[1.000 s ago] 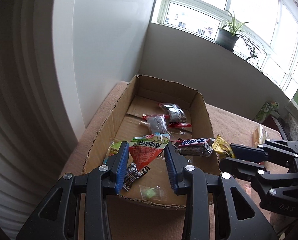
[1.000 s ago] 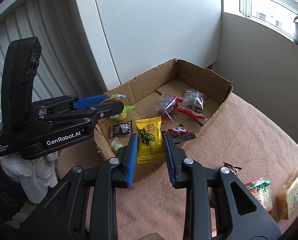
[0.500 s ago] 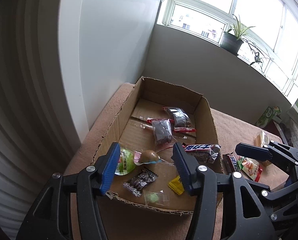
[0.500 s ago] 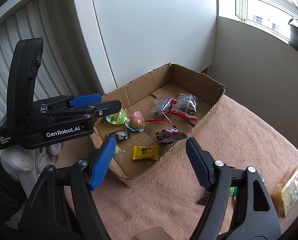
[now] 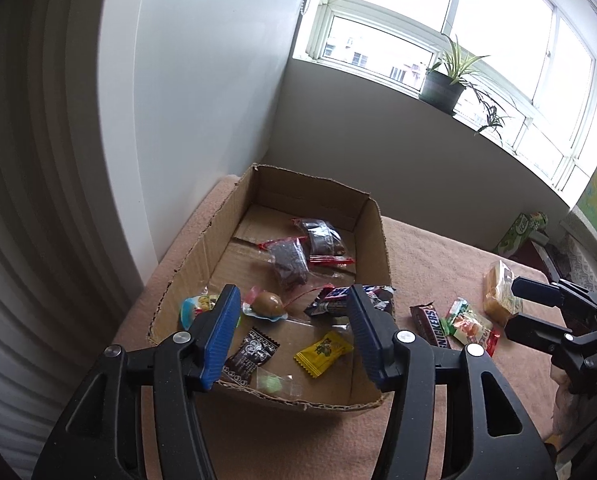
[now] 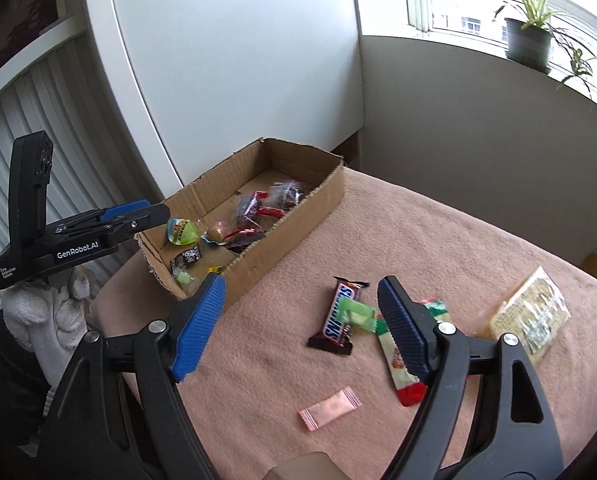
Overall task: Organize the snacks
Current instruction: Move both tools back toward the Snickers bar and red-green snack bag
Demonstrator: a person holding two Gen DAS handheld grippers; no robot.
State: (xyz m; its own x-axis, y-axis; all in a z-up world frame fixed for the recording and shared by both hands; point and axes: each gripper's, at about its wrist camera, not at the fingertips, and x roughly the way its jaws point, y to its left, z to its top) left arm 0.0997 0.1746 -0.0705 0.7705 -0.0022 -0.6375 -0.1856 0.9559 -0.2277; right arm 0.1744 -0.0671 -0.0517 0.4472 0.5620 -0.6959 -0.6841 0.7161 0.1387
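The left gripper point(image 5: 294, 336) is hanging with jaws spread wide and gripping nothing, the cardboard box point(image 5: 372, 248) of snacks lying beyond them. The right gripper point(image 6: 302, 320) is gaping wide too, a Snickers bar point(image 6: 338, 314) lying between its jaws, a blurred green wrapper point(image 6: 358, 312) overlapping it.

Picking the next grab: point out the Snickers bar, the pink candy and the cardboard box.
Snickers bar point(image 6: 340, 314): right wrist view, middle of wrapper.
Pink candy point(image 6: 330, 408): right wrist view, wrapper centre.
Cardboard box point(image 6: 298, 216): right wrist view, outer side wall.
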